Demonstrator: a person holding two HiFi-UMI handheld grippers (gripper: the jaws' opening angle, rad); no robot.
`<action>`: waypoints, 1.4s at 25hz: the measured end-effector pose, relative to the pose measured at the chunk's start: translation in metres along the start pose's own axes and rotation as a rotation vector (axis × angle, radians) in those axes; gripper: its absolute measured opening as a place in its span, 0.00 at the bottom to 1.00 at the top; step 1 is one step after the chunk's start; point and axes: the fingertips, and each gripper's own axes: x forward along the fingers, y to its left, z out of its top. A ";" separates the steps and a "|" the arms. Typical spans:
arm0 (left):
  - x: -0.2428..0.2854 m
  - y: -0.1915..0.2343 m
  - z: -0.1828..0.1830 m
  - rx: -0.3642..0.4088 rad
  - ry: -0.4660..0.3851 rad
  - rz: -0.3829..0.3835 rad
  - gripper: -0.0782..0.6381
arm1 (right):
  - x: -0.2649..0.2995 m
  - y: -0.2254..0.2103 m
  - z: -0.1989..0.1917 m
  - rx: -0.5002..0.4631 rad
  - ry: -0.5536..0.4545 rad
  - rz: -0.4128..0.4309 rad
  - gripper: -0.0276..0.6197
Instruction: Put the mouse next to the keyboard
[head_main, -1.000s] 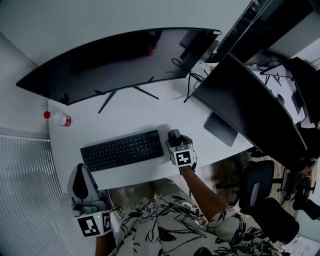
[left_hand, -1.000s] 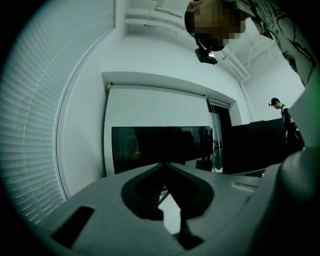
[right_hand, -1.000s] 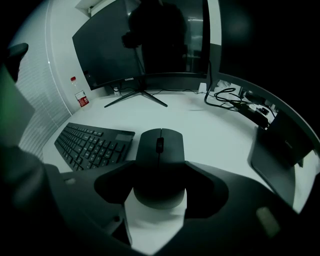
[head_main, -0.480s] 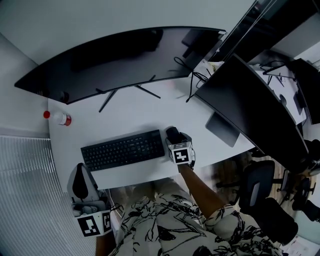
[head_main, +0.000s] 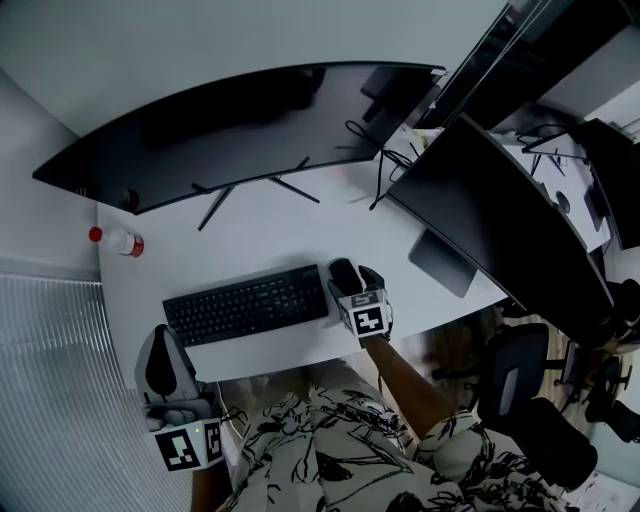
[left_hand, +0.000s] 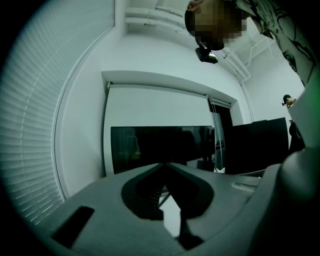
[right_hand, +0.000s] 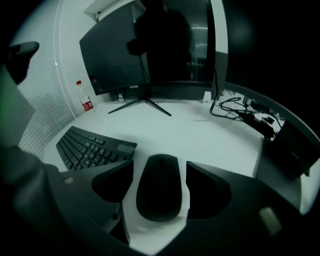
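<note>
The black mouse (head_main: 343, 271) lies on the white desk (head_main: 270, 225), just off the right end of the black keyboard (head_main: 245, 304). My right gripper (head_main: 353, 281) sits low around it, open. In the right gripper view the mouse (right_hand: 160, 189) rests between the two jaws with a strip of white desk showing on each side, and the keyboard (right_hand: 87, 146) is to its left. My left gripper (head_main: 164, 340) hangs off the desk's front left corner, shut on nothing. Its jaws meet at the tip in the left gripper view (left_hand: 163, 165).
A wide curved monitor (head_main: 230, 110) on a spider-leg stand fills the back of the desk. A second dark monitor (head_main: 490, 205) stands at the right, with cables (head_main: 395, 145) between them. A red-capped bottle (head_main: 118, 239) lies at the far left. An office chair (head_main: 520, 385) is right of the person.
My right gripper has drawn back slightly toward the person while the mouse stays beside the keyboard's right end. The left gripper has not moved.
</note>
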 end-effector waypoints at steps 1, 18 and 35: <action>0.000 0.000 0.002 0.001 -0.006 0.000 0.10 | -0.007 0.000 0.007 -0.008 -0.023 0.015 0.57; 0.002 -0.001 0.045 0.007 -0.084 -0.043 0.10 | -0.207 0.004 0.192 0.010 -0.647 0.157 0.05; 0.006 0.021 0.068 0.032 -0.154 -0.008 0.10 | -0.339 -0.030 0.251 -0.053 -0.947 0.003 0.05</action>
